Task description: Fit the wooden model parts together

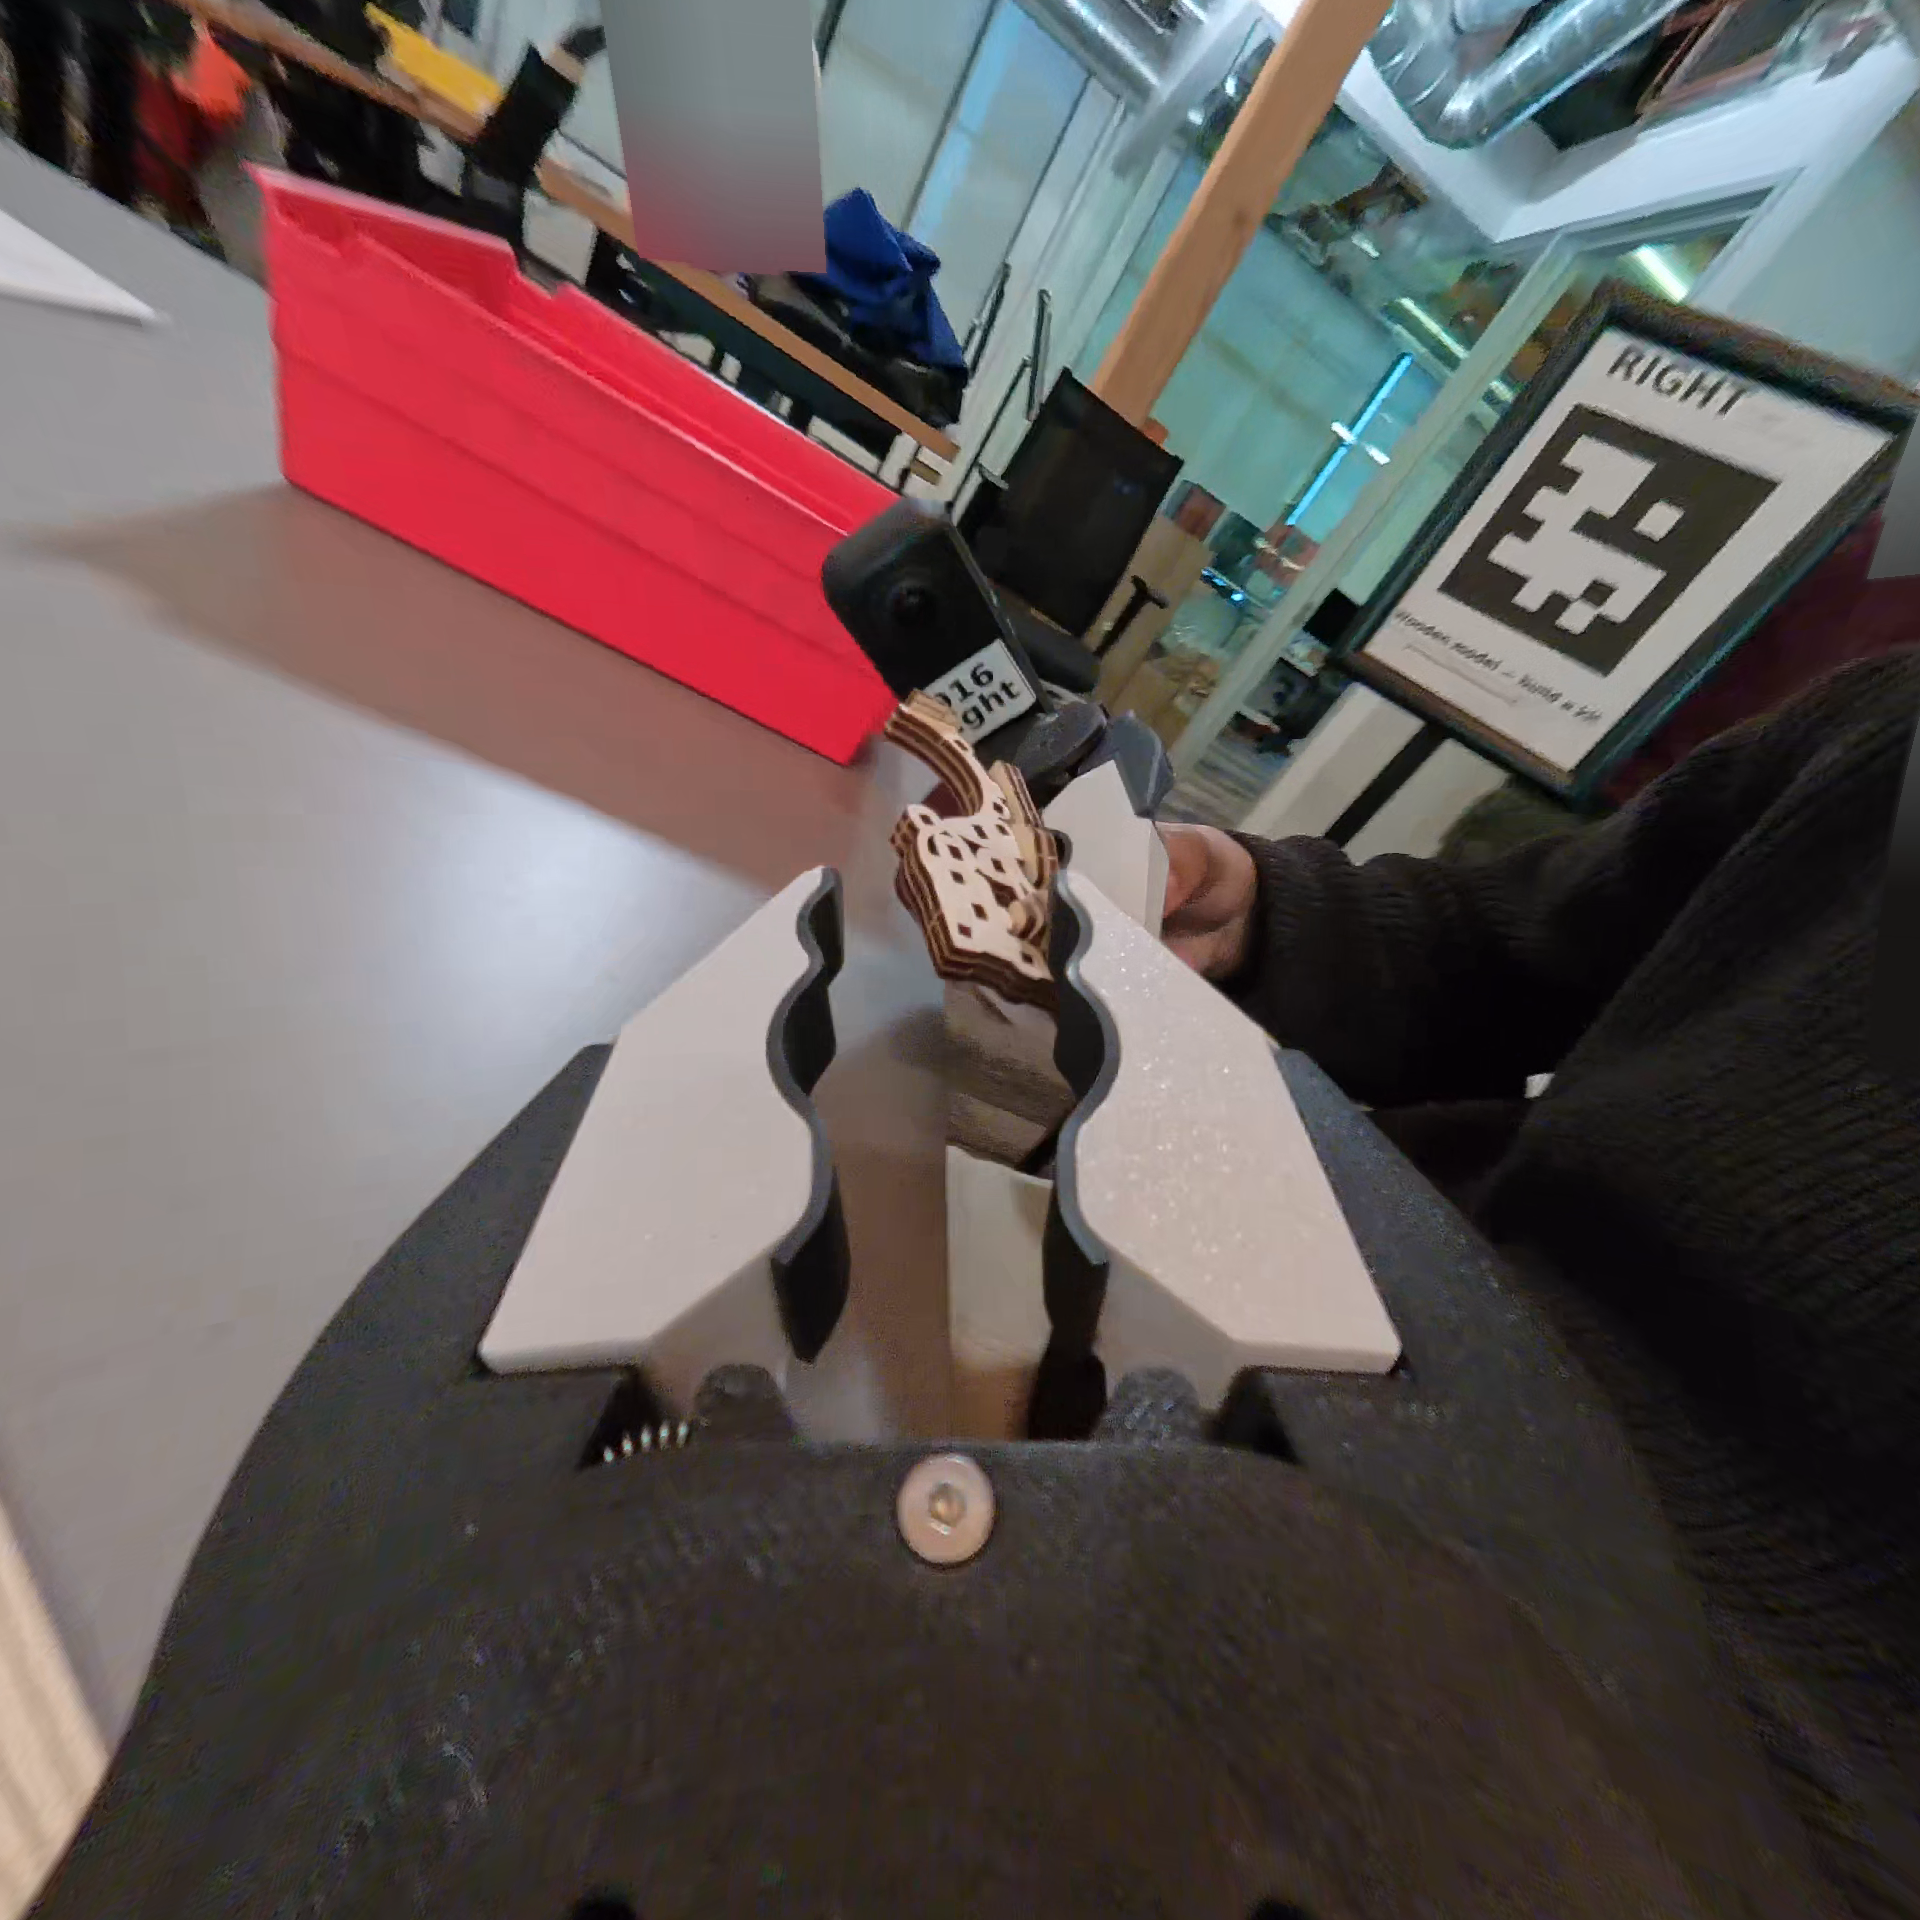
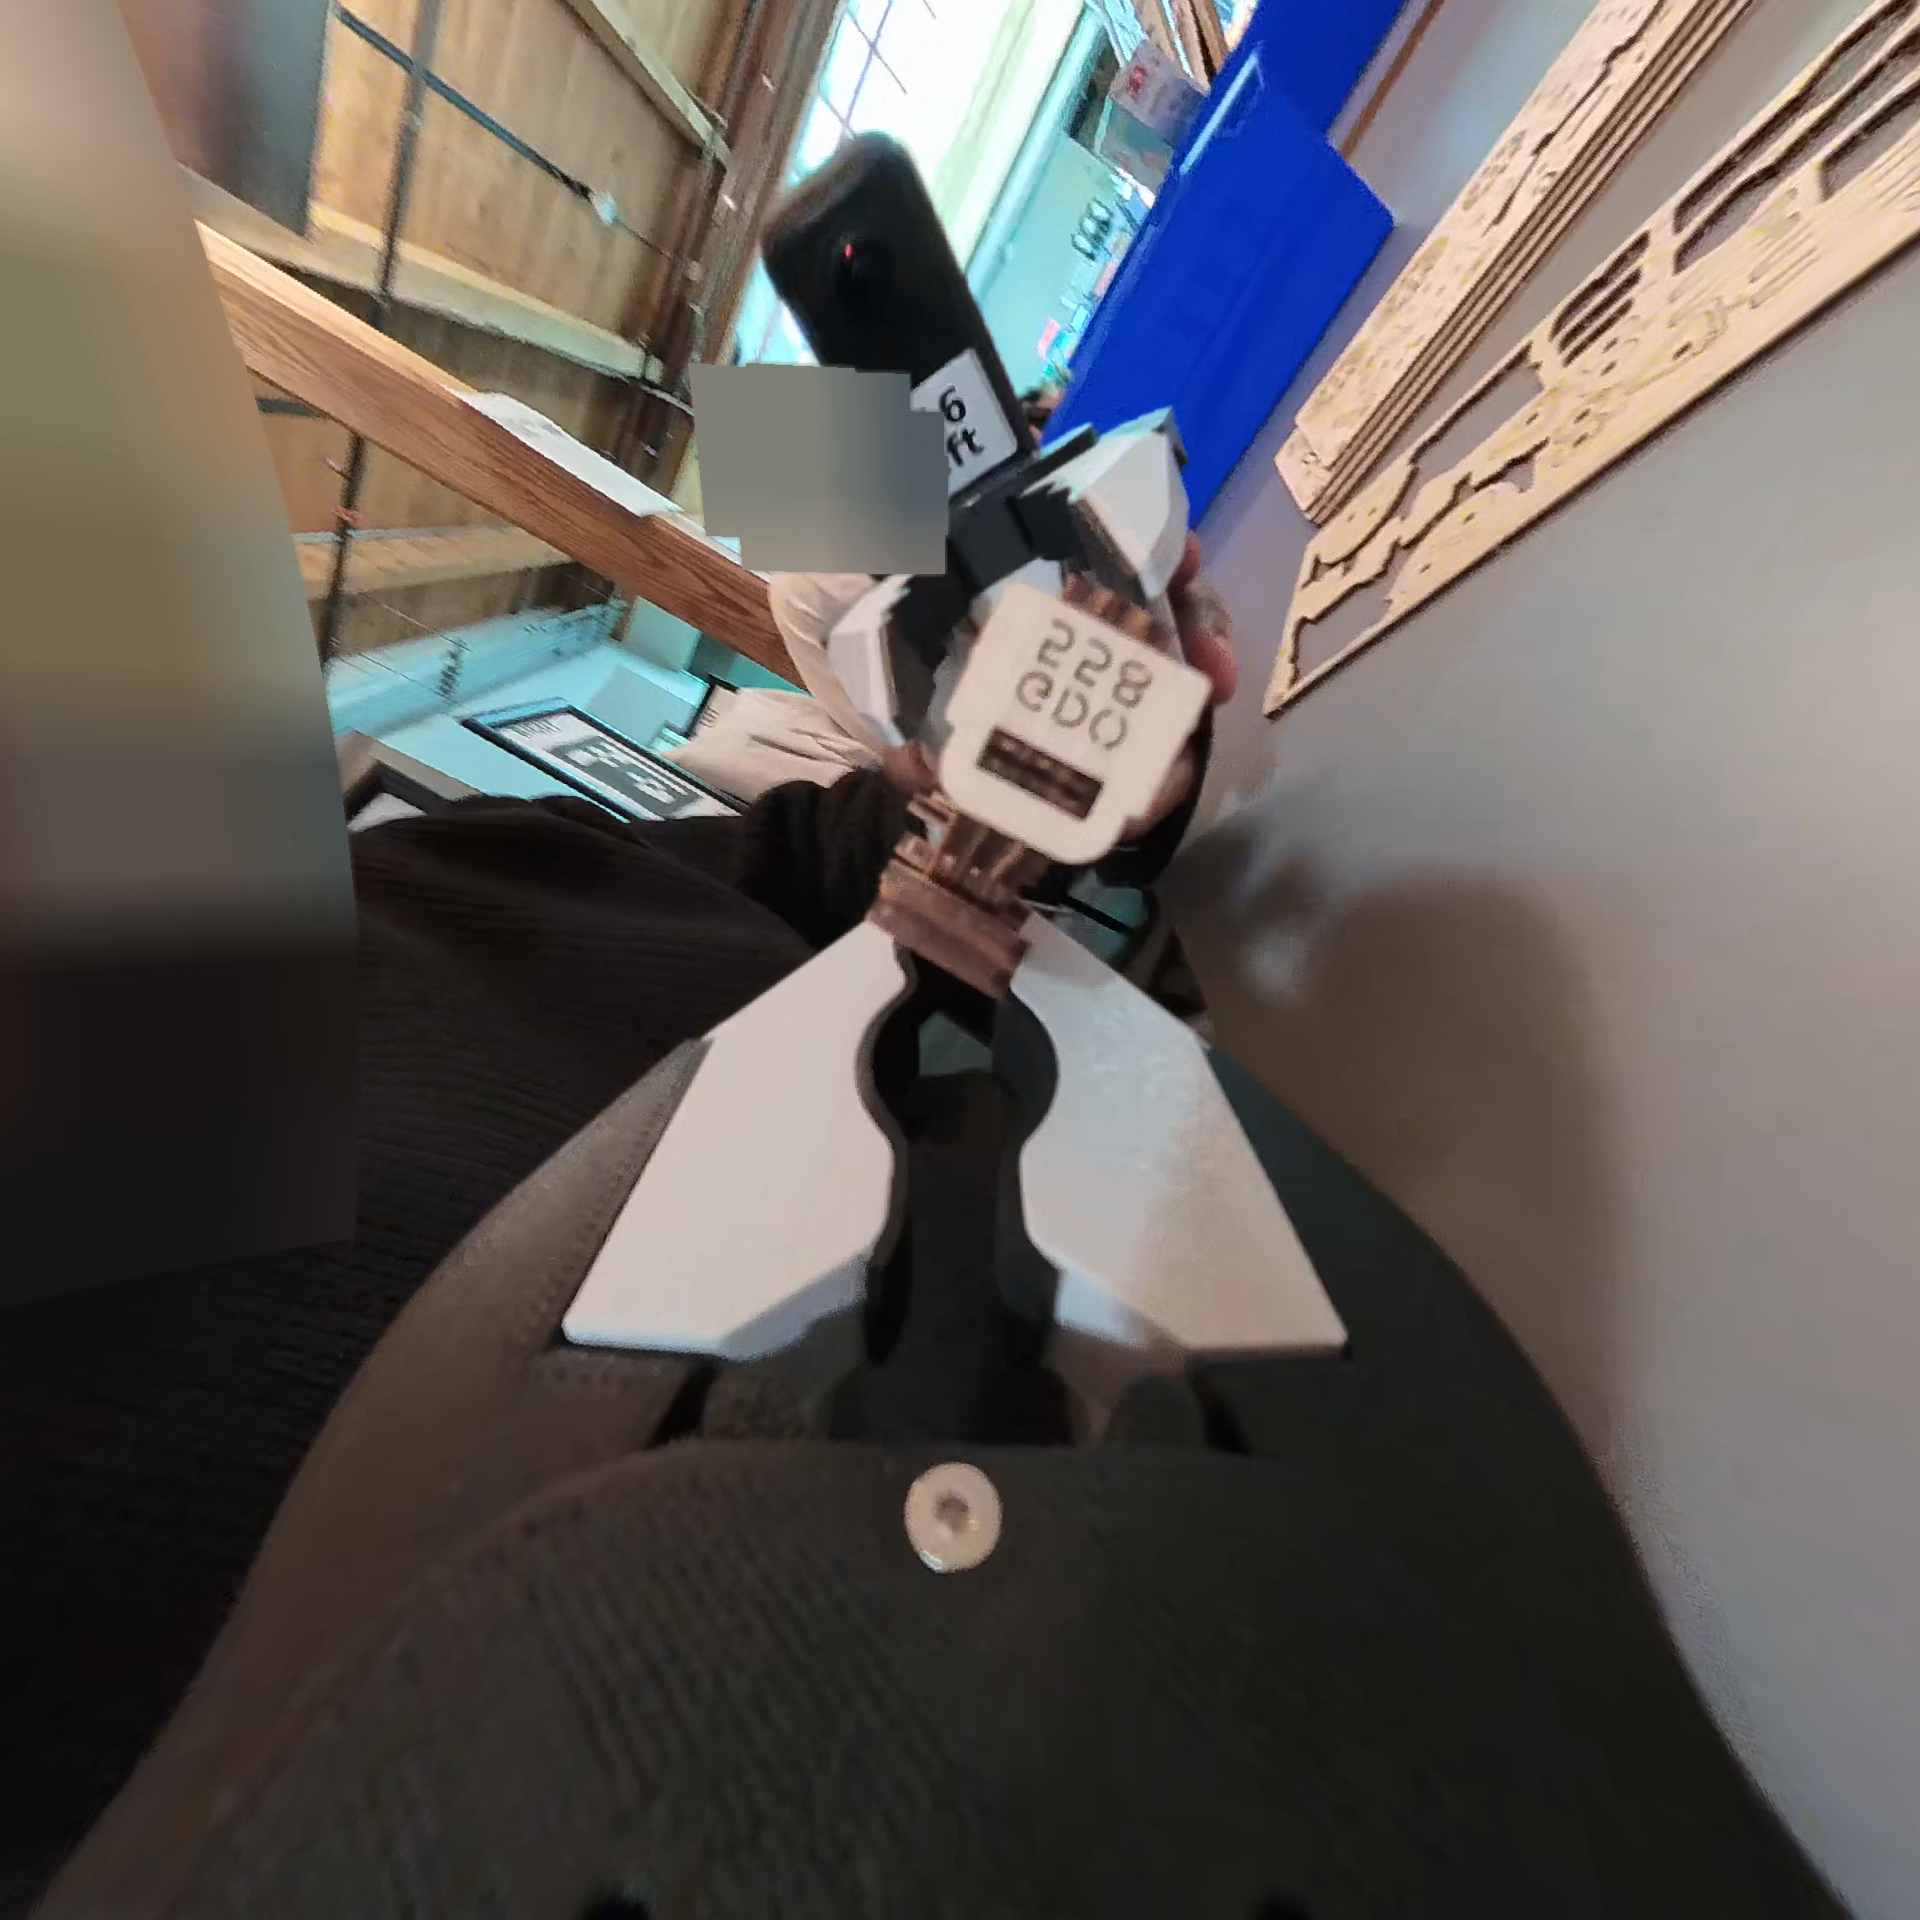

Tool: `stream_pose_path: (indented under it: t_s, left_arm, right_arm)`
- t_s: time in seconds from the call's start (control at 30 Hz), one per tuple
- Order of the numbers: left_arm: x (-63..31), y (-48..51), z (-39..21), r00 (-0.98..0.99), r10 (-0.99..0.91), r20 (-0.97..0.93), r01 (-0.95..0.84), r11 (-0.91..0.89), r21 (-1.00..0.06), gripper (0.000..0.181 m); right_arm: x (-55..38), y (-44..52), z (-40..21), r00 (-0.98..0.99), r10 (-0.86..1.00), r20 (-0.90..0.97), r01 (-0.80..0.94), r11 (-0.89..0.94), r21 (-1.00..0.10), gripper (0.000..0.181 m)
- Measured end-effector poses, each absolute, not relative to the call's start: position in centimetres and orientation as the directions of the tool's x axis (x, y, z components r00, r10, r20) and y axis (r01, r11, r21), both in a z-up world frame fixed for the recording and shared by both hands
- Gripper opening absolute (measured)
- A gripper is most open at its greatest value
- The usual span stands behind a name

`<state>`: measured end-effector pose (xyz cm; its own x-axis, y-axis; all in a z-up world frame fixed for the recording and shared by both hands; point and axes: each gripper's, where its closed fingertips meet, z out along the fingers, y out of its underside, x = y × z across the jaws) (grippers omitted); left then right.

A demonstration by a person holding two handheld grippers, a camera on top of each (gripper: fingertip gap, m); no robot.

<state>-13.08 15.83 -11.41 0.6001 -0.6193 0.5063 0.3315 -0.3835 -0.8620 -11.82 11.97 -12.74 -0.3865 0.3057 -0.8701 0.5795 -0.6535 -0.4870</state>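
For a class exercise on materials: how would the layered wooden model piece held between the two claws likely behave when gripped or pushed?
The layered, laser-cut wooden model piece looks stiff, since it holds its shape in the air. Its thin plywood layers and small cut-outs suggest it is light. The narrow curved end might snap if pushed sideways. The right claw grips its stepped end.

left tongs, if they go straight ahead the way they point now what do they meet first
Most likely the wooden model piece, which already sits between the open left tongs at their tips. Just behind it are the right tongs holding it; depth between them is unclear.
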Motion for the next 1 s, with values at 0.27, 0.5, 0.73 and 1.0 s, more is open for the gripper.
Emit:
stream_pose_path:
  t_s: [0.27,0.5,0.73,1.0]
  left_arm:
    - [-12.5,15.6,-11.9,0.363,-0.578,0.731,0.482,-0.555,-0.678,0.010]
    - [-15.0,16.5,-11.1,0.379,-0.531,0.758,0.599,-0.483,-0.638,0.007]
    - [-15.5,16.5,-10.3,0.391,-0.538,0.747,0.638,-0.426,-0.641,0.007]
    - [-15.1,16.4,-10.3,0.337,-0.547,0.766,0.655,-0.448,-0.608,0.008]
  right_arm:
    - [-11.8,11.9,-13.8,-0.387,0.488,-0.782,0.570,-0.540,-0.619,0.002]
    - [-12.6,14.3,-12.3,-0.375,0.520,-0.767,0.426,-0.638,-0.641,0.021]
    - [-12.8,17.5,-10.7,-0.341,0.511,-0.789,0.240,-0.764,-0.599,0.021]
    - [-12.6,18.5,-10.3,-0.326,0.547,-0.771,0.178,-0.766,-0.618,0.014]
